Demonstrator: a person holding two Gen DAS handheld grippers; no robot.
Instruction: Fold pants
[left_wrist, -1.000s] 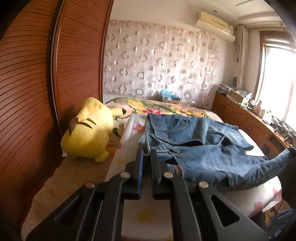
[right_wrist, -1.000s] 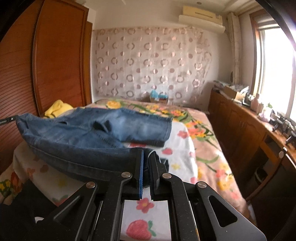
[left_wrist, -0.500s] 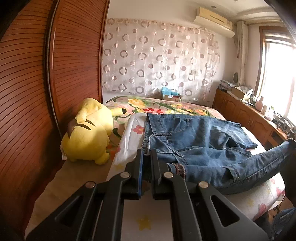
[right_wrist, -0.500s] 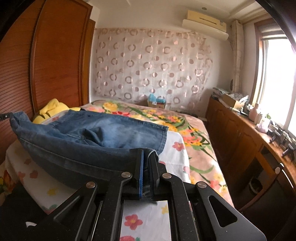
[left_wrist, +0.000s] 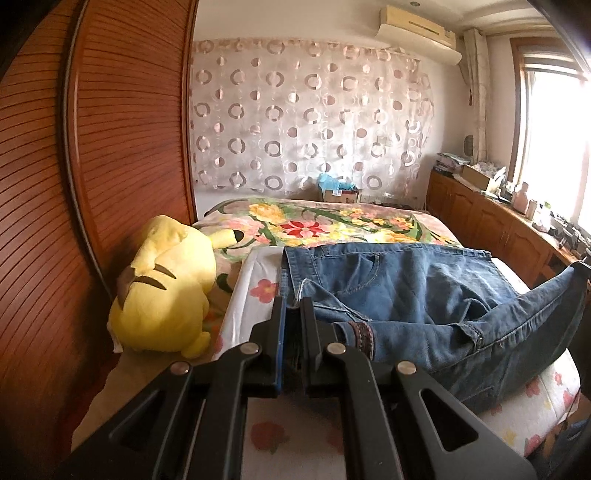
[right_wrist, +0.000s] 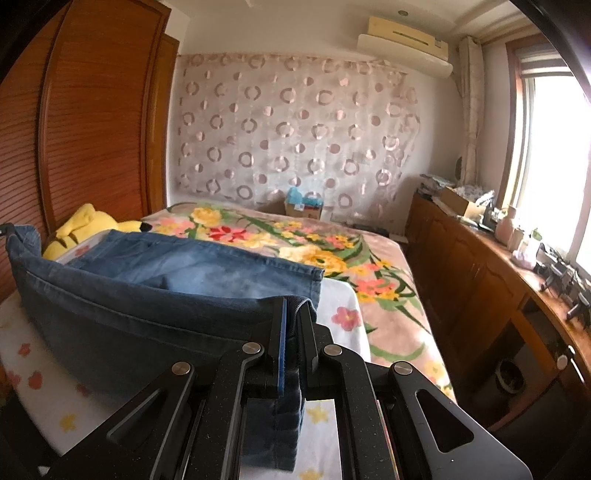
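The blue denim pants (left_wrist: 417, 295) are lying across the white flower-printed sheet (left_wrist: 258, 288) on the bed, filling the centre and right of the left wrist view. The left tongs (left_wrist: 291, 314) are sitting at the bottom centre of that frame, clamped shut on a denim edge near the waistband. One leg is stretching taut toward the right edge of the frame. In the right wrist view the right tongs (right_wrist: 293, 314) are sitting at the bottom centre, pinching a folded denim hem, with fabric hanging down between the black arms. From there the leg is sweeping in a raised band to the left edge of the frame. A yellow plush toy (left_wrist: 166, 288) is resting at centre left, beside the brown slatted wardrobe door (left_wrist: 92, 147). A floral blanket (right_wrist: 332, 251) is covering the bed beyond the pants.
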